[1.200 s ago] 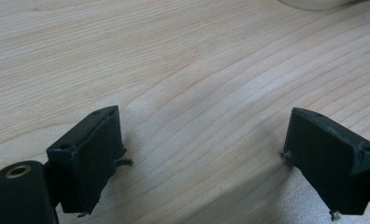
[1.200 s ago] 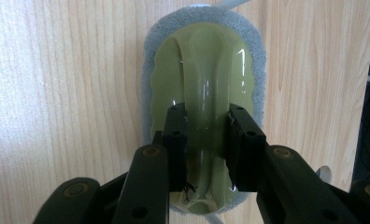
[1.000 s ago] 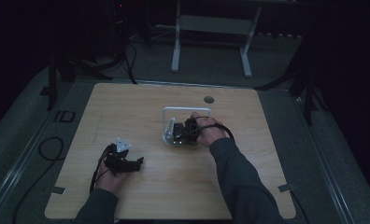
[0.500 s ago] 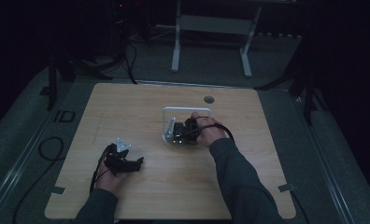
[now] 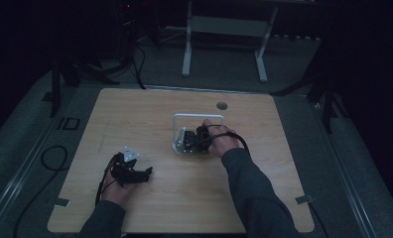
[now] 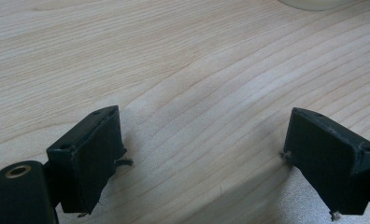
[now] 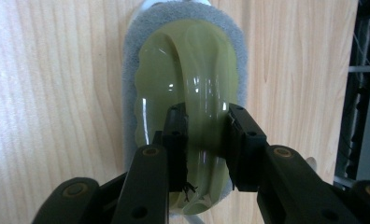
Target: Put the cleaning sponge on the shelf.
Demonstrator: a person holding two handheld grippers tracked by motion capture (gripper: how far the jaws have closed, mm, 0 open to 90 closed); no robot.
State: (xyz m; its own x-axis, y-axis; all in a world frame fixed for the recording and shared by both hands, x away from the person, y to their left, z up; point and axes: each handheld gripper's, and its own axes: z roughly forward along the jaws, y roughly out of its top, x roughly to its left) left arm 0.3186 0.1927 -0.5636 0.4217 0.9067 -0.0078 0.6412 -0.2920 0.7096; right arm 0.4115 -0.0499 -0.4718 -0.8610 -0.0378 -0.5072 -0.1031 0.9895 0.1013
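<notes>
Wooden table (image 5: 150, 114), dim room. Left gripper (image 5: 130, 171) near front-left corner, jaws wide apart, nothing between them. Right gripper (image 7: 205, 149) at table centre, jaws clamped on handle of green scrubbing brush (image 7: 188, 65) with grey sponge base.

Dark grey long sleeves, black hand-held grippers

Left hand-held gripper (image 5: 146, 173) topped by grey three-cornered plate, black cable trailing; right hand-held gripper (image 7: 205, 135) with black flat jaws, brass-ringed screw holes, frayed pads.
</notes>
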